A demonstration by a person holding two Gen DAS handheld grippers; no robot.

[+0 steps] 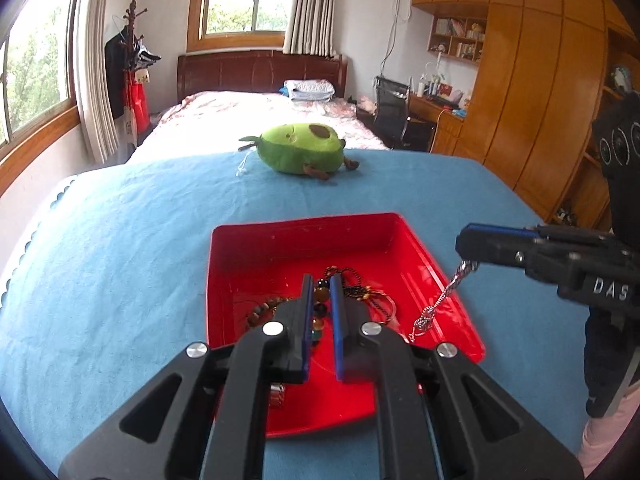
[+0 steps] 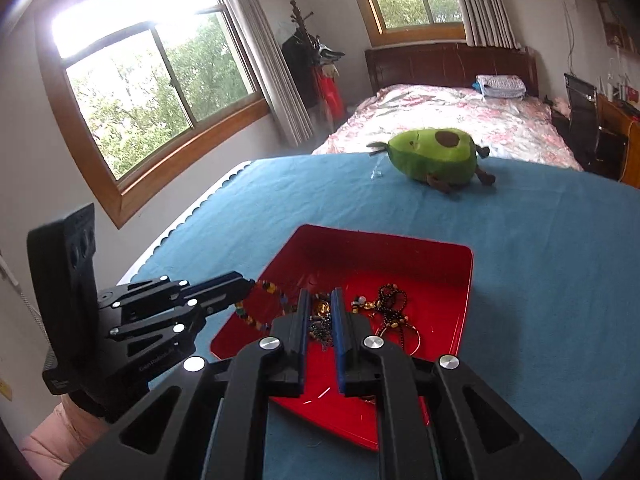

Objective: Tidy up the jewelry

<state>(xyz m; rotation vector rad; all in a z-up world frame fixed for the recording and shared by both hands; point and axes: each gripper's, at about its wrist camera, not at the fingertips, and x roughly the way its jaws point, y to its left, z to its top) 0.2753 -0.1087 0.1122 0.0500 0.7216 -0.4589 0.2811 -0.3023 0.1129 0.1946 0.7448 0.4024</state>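
Observation:
A red tray (image 1: pixel 280 240) (image 2: pixel 400 256) on the blue cloth holds a tangle of jewelry: dark bead chains (image 2: pixel 394 306), gold pieces and a brown bead bracelet (image 1: pixel 260 310). My left gripper (image 1: pixel 321 284) (image 2: pixel 246 280) is shut on a multicolored bead bracelet (image 1: pixel 320 312) (image 2: pixel 268 290) and holds it over the tray's left side. My right gripper (image 1: pixel 466 258) (image 2: pixel 319 300) is shut on a silver chain (image 1: pixel 440 300) (image 2: pixel 320 326) that hangs down over the tray's right rim.
A green avocado plush (image 1: pixel 302 152) (image 2: pixel 436 154) lies at the far edge of the blue-covered table (image 1: pixel 120 240). Behind it are a bed (image 1: pixel 256 120), a coat stand (image 1: pixel 132 40), a desk and wooden wardrobes (image 1: pixel 520 80). Windows are on the left.

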